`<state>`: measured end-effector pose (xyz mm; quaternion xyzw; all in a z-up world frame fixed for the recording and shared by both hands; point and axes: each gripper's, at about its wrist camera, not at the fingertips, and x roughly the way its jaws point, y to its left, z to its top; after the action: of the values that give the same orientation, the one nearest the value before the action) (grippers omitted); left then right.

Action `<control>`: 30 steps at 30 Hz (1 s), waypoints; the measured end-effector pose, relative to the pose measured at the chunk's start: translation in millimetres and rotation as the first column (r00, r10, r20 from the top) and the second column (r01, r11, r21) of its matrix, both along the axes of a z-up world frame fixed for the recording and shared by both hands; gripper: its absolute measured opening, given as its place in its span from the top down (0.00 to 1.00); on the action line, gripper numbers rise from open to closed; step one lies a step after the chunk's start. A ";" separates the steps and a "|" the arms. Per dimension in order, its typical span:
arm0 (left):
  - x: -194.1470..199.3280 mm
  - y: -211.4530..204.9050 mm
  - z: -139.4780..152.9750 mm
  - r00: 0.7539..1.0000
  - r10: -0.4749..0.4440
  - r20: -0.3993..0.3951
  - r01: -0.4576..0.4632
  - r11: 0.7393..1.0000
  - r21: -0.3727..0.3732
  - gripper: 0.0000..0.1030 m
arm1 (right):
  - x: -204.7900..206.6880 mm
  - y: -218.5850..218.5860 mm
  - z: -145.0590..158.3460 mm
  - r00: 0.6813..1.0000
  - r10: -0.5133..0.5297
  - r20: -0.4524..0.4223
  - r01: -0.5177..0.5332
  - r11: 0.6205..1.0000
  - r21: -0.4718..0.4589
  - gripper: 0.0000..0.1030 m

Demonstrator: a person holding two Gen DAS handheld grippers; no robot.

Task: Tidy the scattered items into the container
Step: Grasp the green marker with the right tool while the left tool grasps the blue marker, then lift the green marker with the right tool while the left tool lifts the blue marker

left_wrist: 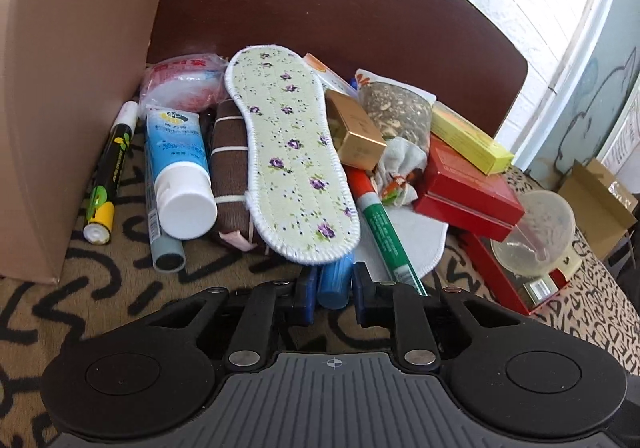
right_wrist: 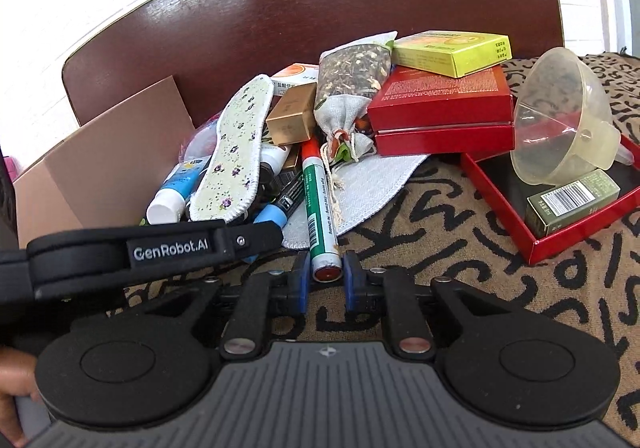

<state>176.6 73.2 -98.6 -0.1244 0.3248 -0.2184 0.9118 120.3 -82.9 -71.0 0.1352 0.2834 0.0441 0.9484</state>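
The left claw [left_wrist: 332,288] is closed around the end of a blue marker [left_wrist: 333,284] at the near edge of the pile, under the toe of the floral insole [left_wrist: 288,152]. The right claw [right_wrist: 326,274] grips the butt of the green marker [right_wrist: 319,204]. The red tray [right_wrist: 560,208] sits to the right on the patterned cloth [right_wrist: 440,228], holding a clear funnel [right_wrist: 560,120] and a small barcoded box [right_wrist: 572,200].

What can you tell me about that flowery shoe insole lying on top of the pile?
The insole is a flat fabric piece, pale yellow-green, printed with small purple flowers, stitched in lengthwise lines and edged in white thread. It lies print side up, slanted across the heap. It rests on a brown striped cloth bundle, beside the blue tube, with the gold box at its other edge. A second, plain white insole lies nearby. No fingers touch it.
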 end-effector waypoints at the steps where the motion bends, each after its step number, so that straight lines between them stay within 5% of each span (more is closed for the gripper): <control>1: -2.9 0.2 0.3 1.000 0.000 -0.001 0.000 1.000 -0.001 0.86 | -1.4 0.0 0.9 1.000 0.002 -0.002 -0.002 1.000 -0.003 0.82; 18: -113.9 23.5 2.0 1.000 0.015 -0.004 -0.015 1.000 0.014 0.86 | -89.9 4.7 5.3 0.993 0.111 -0.039 -0.112 0.993 -0.029 0.82; 25: -146.8 32.1 8.6 0.996 0.073 0.051 -0.073 0.997 -0.001 0.36 | -109.5 6.1 10.6 0.988 0.149 -0.029 -0.150 0.987 -0.054 0.79; 30: -133.6 28.8 17.9 0.995 0.085 0.050 -0.085 0.996 0.000 0.30 | -104.6 4.2 20.2 0.989 0.148 0.003 -0.148 0.987 -0.061 0.65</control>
<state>43.0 102.1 -80.7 -0.1315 0.2965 -0.1822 0.9282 15.7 -78.7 -50.8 0.0849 0.2905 0.1062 0.9472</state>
